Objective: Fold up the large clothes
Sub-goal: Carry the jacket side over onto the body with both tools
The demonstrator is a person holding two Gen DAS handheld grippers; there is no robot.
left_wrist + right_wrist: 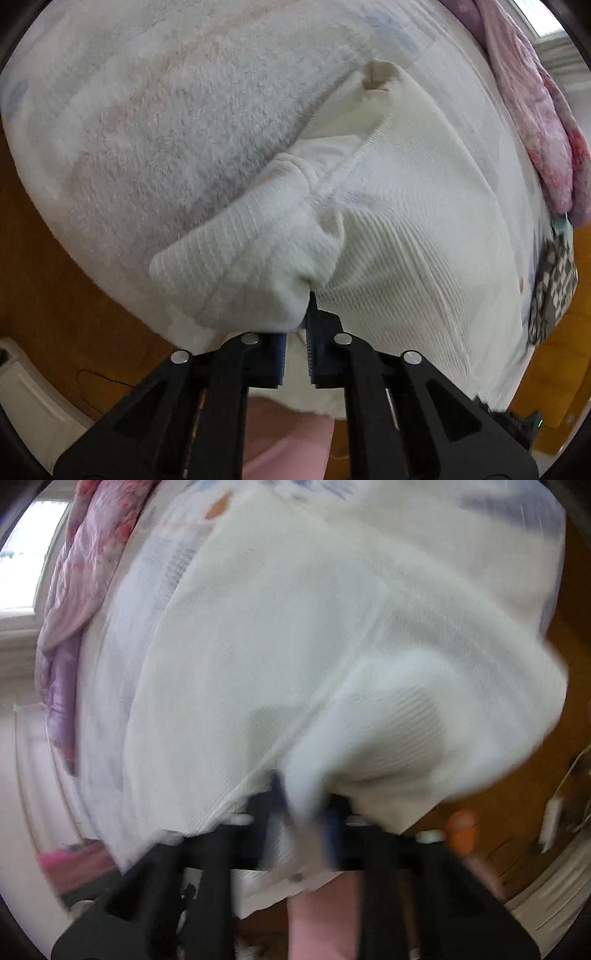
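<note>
The left gripper is pinching a bunched fold of the white ribbed sweater, its jaws closed on the knit, while the garment is lying spread over the fluffy pale blanket covering the bed. To the right along that blanket, the right gripper is likewise clamping the sweater's cloth between its blurred jaws. Beyond the sweater, a pink floral quilt is lying bunched along the blanket's far edge, and wooden floor is showing beside the blanket.

left claw: clamped, pointing down | right claw: clamped, blurred
</note>
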